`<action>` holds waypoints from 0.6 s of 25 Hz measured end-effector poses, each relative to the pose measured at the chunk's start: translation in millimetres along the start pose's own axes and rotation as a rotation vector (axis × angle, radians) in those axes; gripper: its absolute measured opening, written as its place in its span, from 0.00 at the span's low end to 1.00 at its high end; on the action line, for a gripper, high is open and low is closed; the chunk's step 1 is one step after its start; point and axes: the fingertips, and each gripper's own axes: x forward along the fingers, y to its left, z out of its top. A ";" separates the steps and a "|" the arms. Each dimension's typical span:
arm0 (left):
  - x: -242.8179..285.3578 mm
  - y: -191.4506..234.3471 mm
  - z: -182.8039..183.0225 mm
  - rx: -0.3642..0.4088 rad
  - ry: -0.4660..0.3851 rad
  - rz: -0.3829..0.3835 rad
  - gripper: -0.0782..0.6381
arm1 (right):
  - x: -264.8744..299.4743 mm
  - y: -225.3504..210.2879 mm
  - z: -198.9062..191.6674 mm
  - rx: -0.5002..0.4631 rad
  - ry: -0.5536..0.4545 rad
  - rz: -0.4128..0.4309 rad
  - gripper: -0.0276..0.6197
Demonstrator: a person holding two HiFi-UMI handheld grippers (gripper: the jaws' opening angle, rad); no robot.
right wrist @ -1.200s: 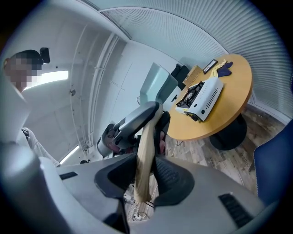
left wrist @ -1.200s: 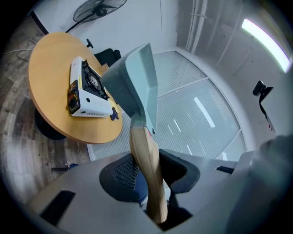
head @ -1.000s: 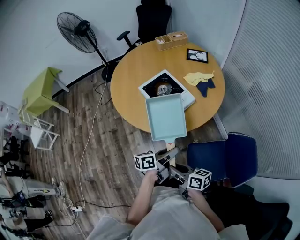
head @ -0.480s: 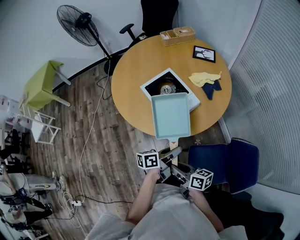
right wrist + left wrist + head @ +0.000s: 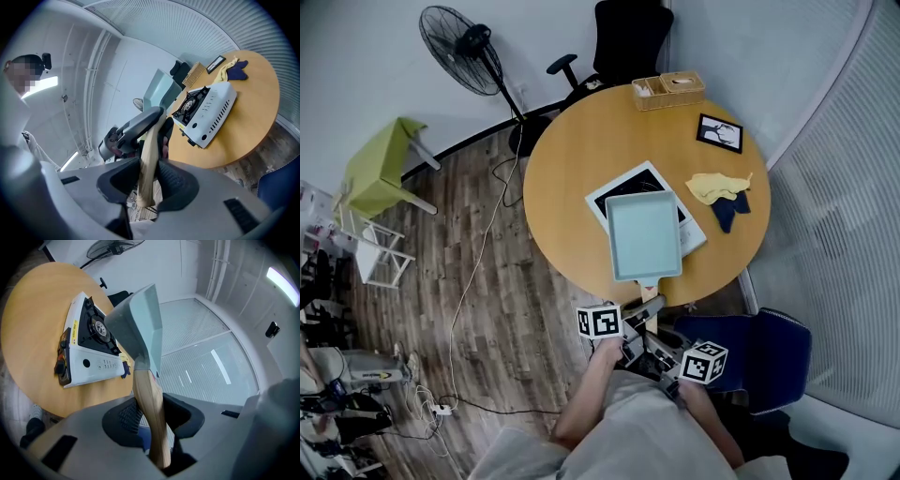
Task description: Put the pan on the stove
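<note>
Round wooden surface (image 5: 572,178) lies ahead of the jaws. Stove (image 5: 623,187) rests on it directly ahead, nearest the jaws. Yellow cloth (image 5: 717,187) and dark blue cloth (image 5: 727,212), touching, lie ahead to the right. Framed picture (image 5: 719,132) lies beyond them. Wooden box (image 5: 668,90) sits at the edge farthest from the jaws.

Head view looks steeply down; both gripper views share the stove (image 5: 213,110).

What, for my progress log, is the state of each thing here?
stove: on the table, burner bare.
pan: lifted, held by its wooden handle, not yet on the stove.
left tongs: shut on the handle.
right tongs: shut on the handle.
yellow cloth: crumpled on the table.
</note>
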 end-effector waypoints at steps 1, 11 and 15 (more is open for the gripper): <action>3.0 1.4 5.6 -0.004 0.001 0.001 0.30 | 2.7 -1.8 5.6 0.001 0.002 -0.003 0.24; 26.4 20.3 53.9 -0.039 0.016 0.015 0.30 | 32.3 -19.9 49.8 0.015 0.023 -0.053 0.24; 38.5 30.6 59.8 -0.043 0.036 0.032 0.30 | 37.0 -33.0 58.4 0.024 0.032 -0.074 0.24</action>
